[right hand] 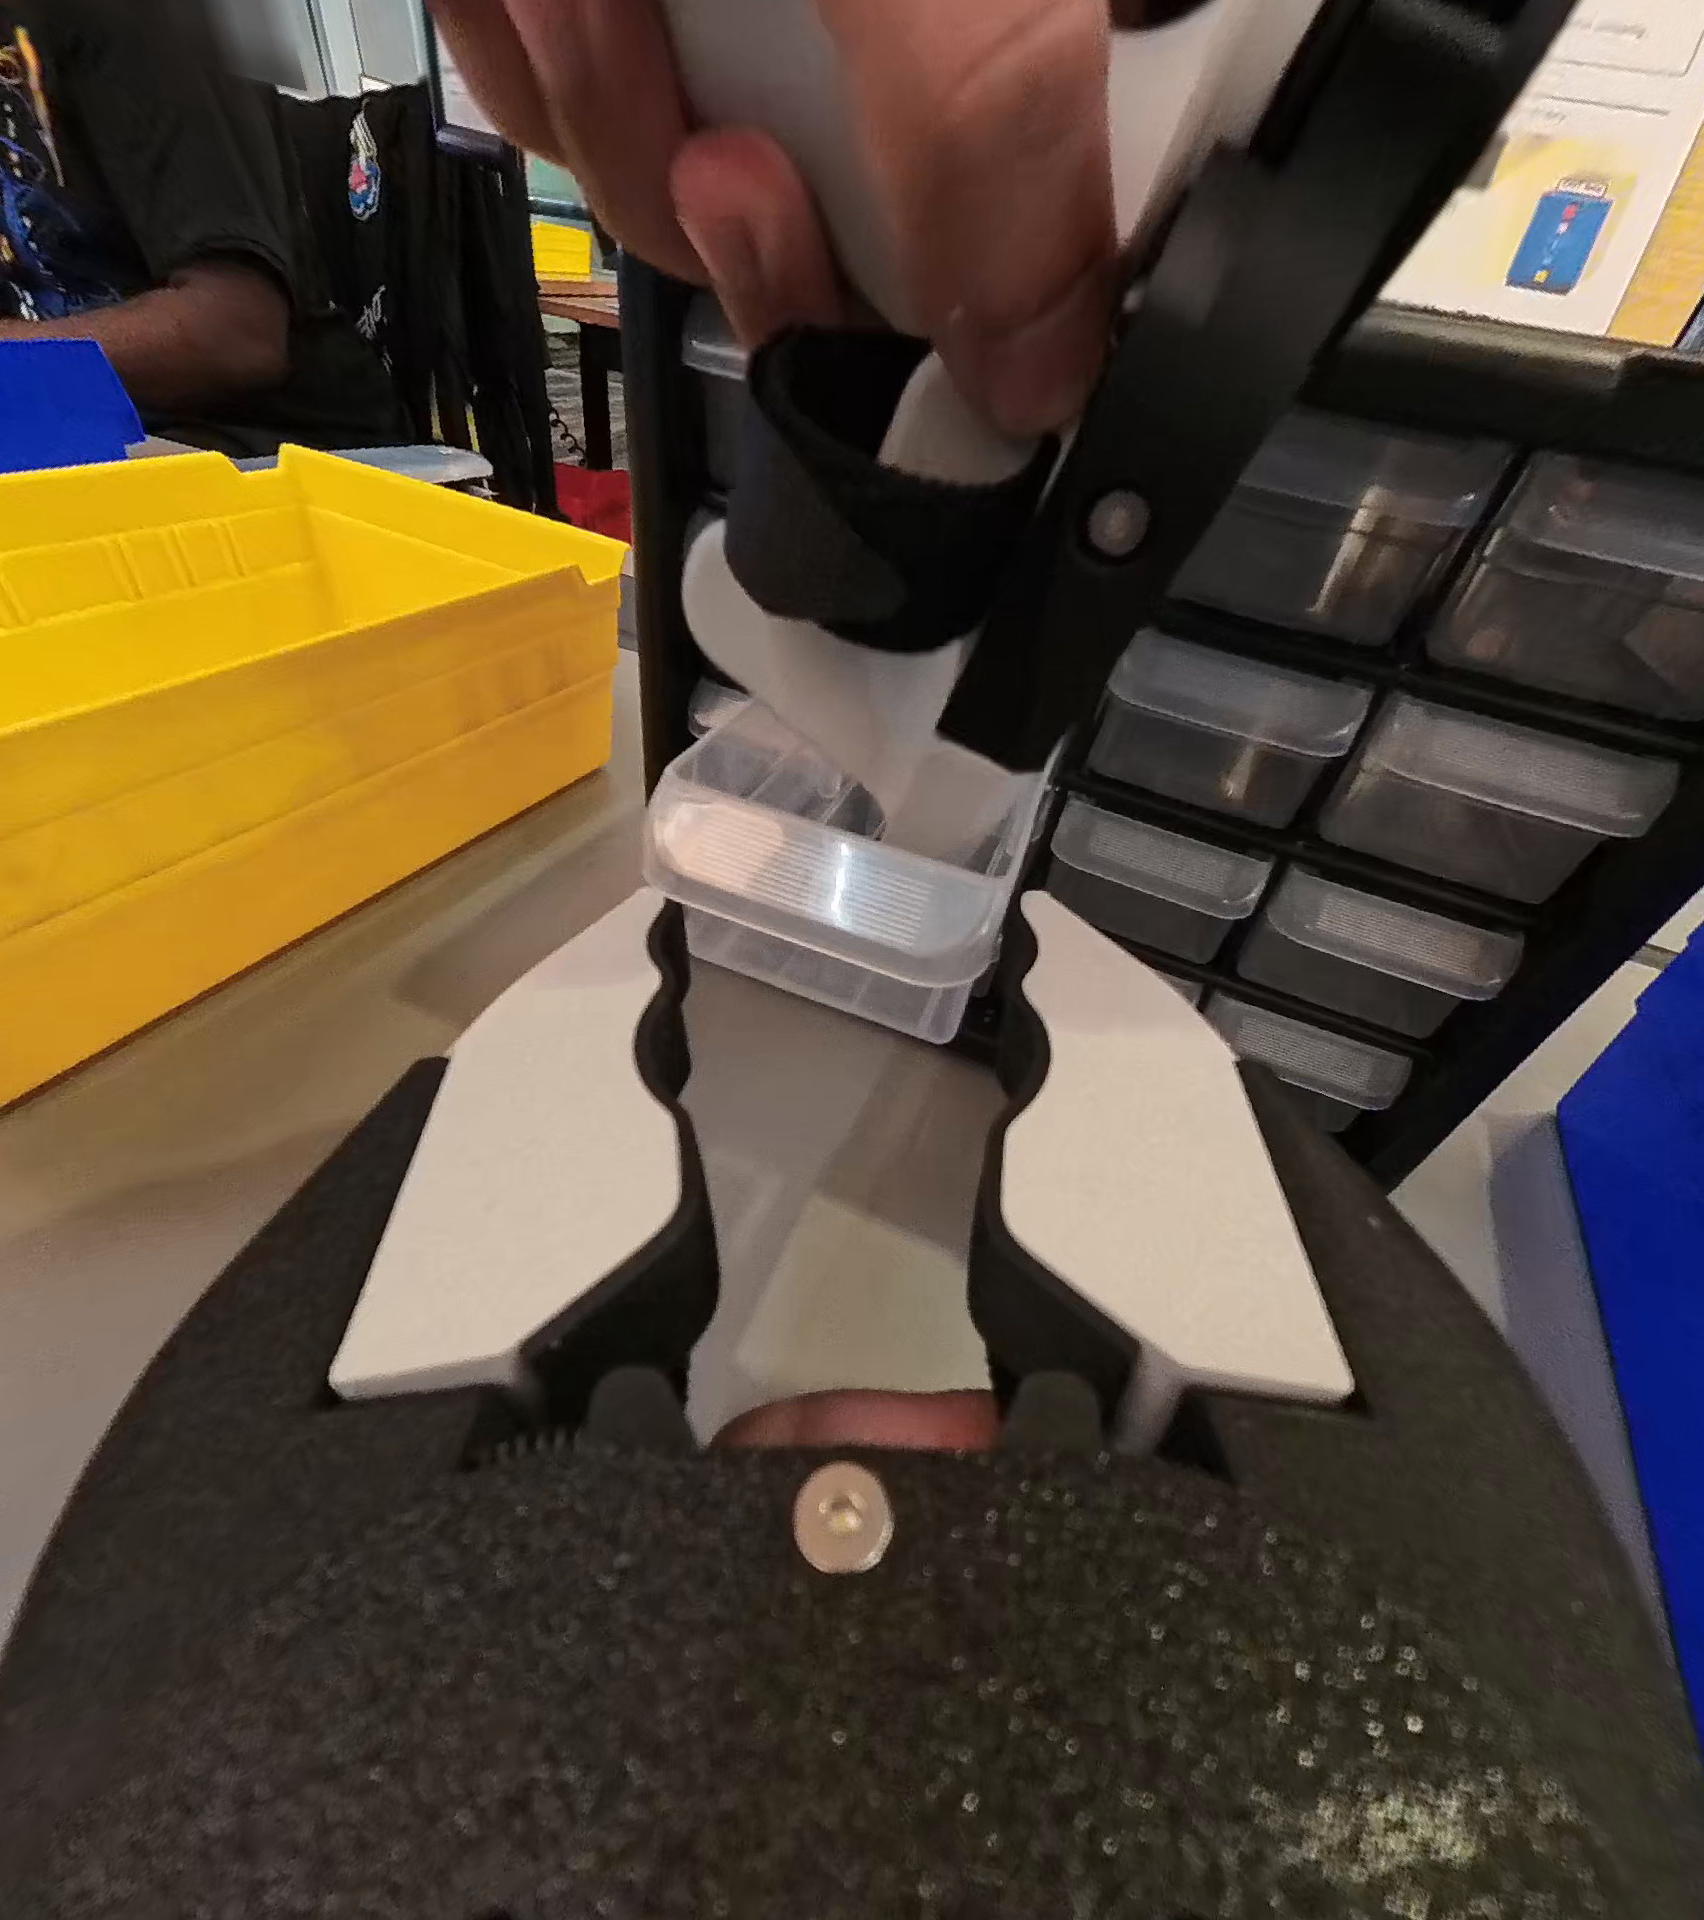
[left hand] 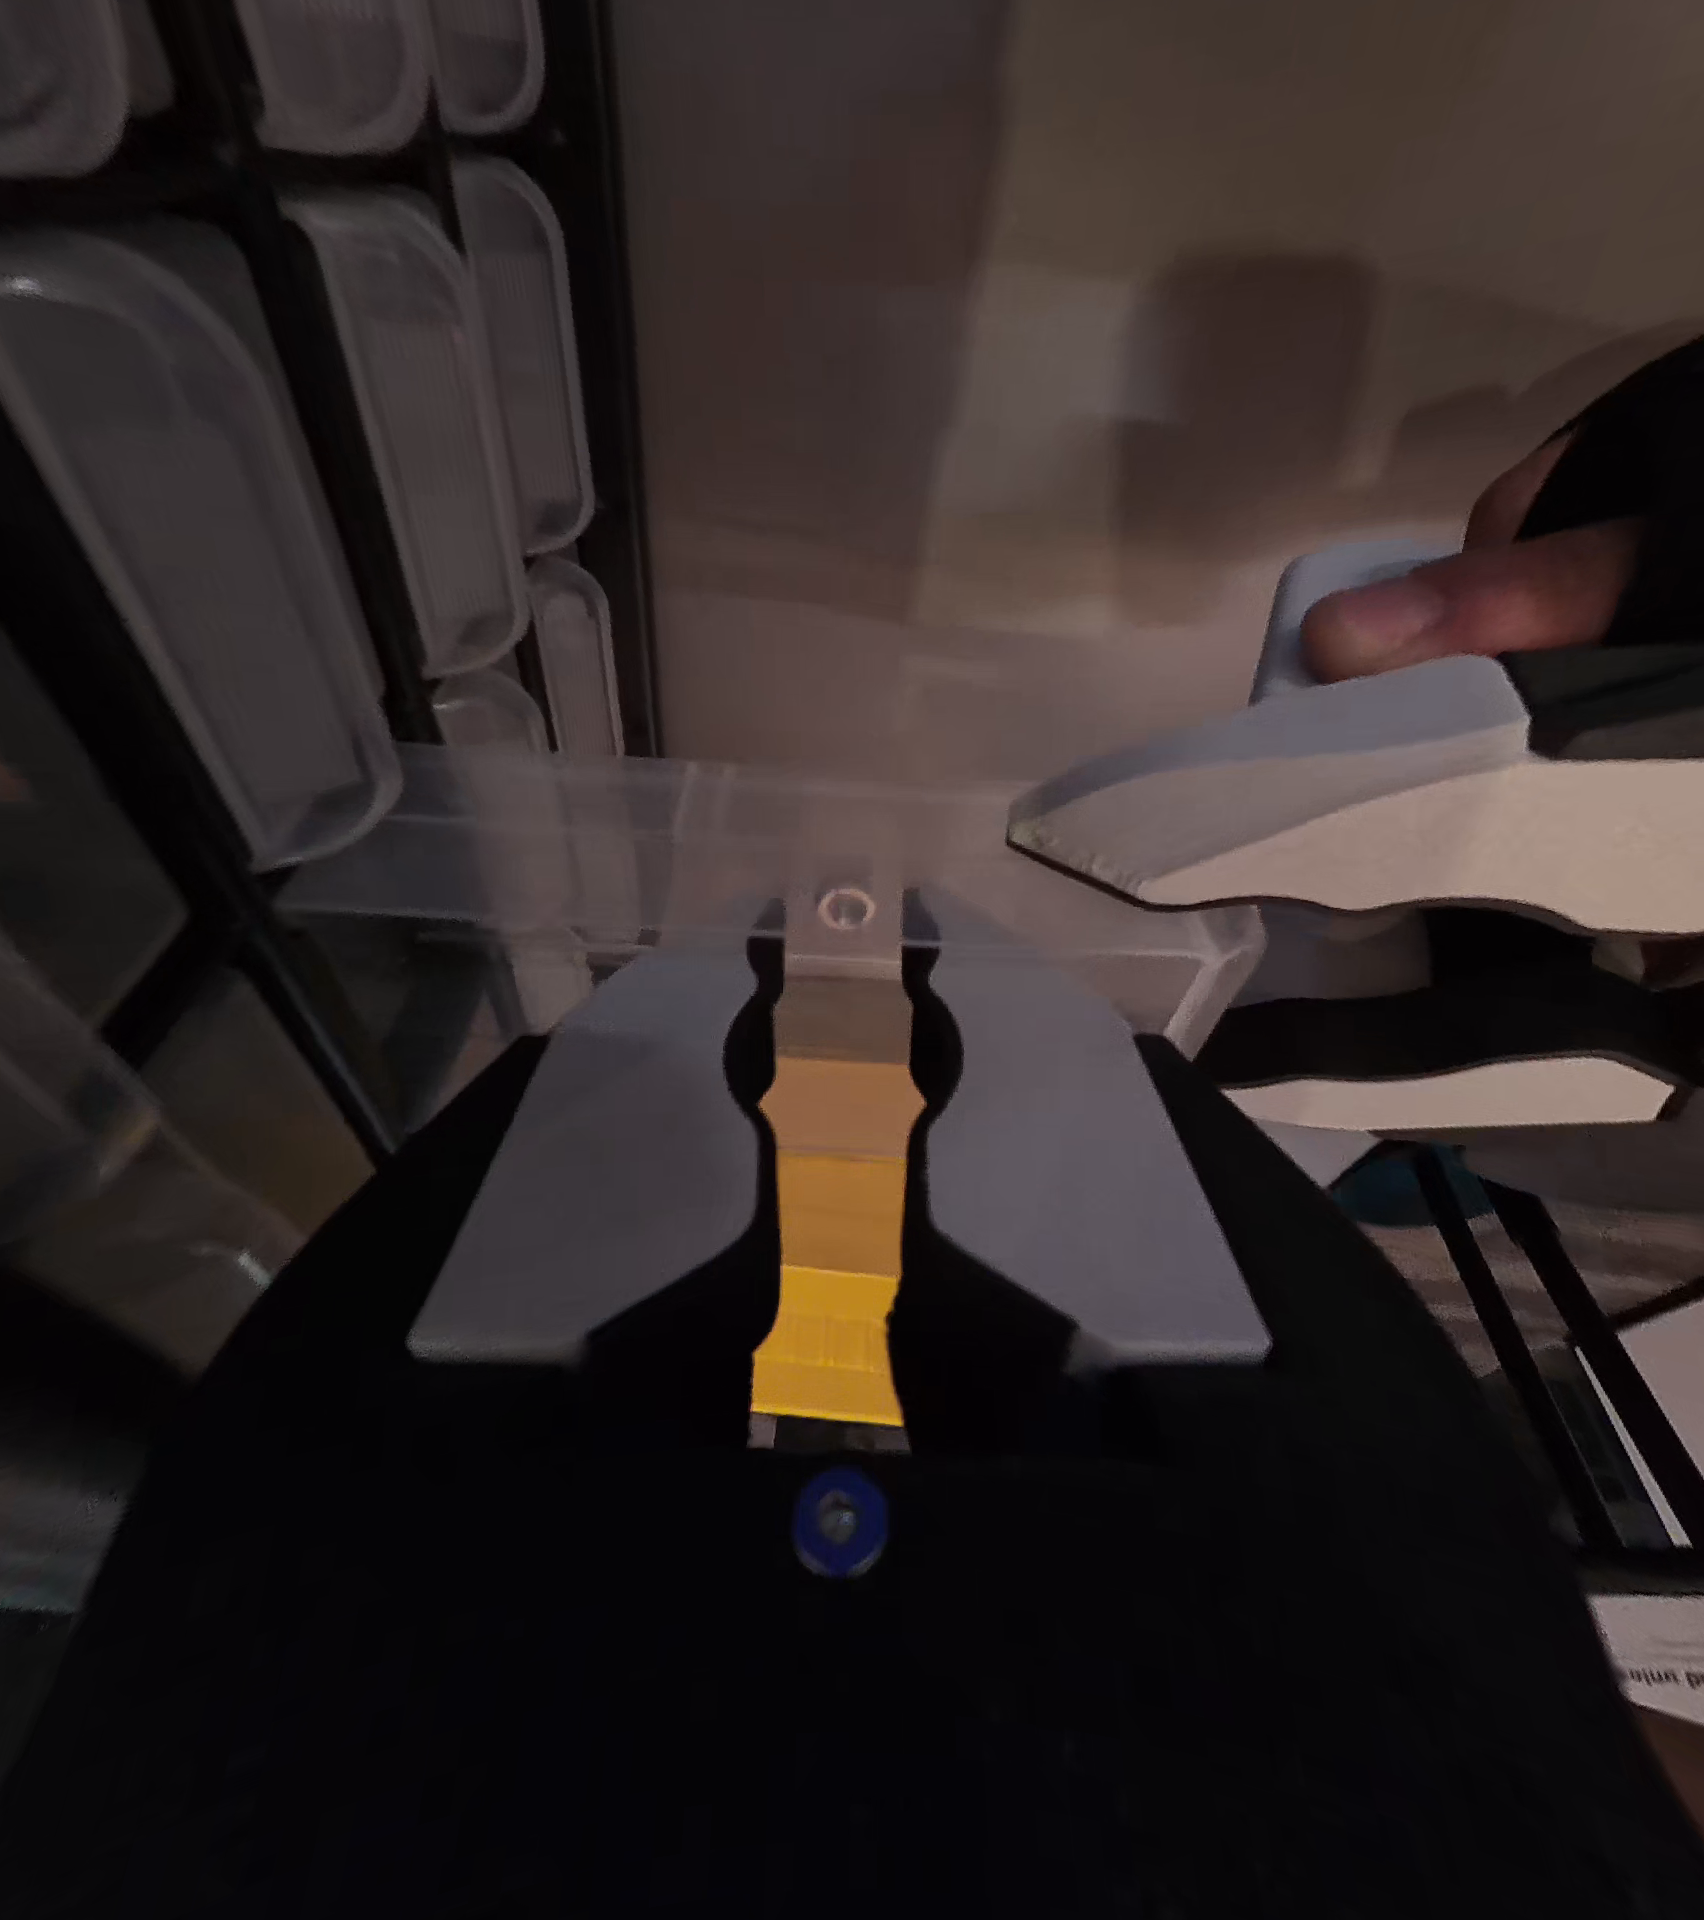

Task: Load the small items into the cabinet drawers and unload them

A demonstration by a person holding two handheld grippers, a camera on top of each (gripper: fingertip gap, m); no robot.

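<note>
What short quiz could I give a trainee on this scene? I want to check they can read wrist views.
1. True or false: every drawer of the cabinet is shut.
2. The right gripper is: A open and empty; B shut on a drawer; C out of view.
3. Fill in: the bin on the table, left of the cabinet in the right wrist view, is coloured ____.

Key: 1 false, one drawer is pulled out; 2 A; 3 yellow.

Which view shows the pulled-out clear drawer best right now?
The right wrist view: the pulled-out drawer sits centred and lit, with the left gripper reaching into it from above. The left wrist view shows only its dim, blurred walls past that gripper's own fingers.
</note>
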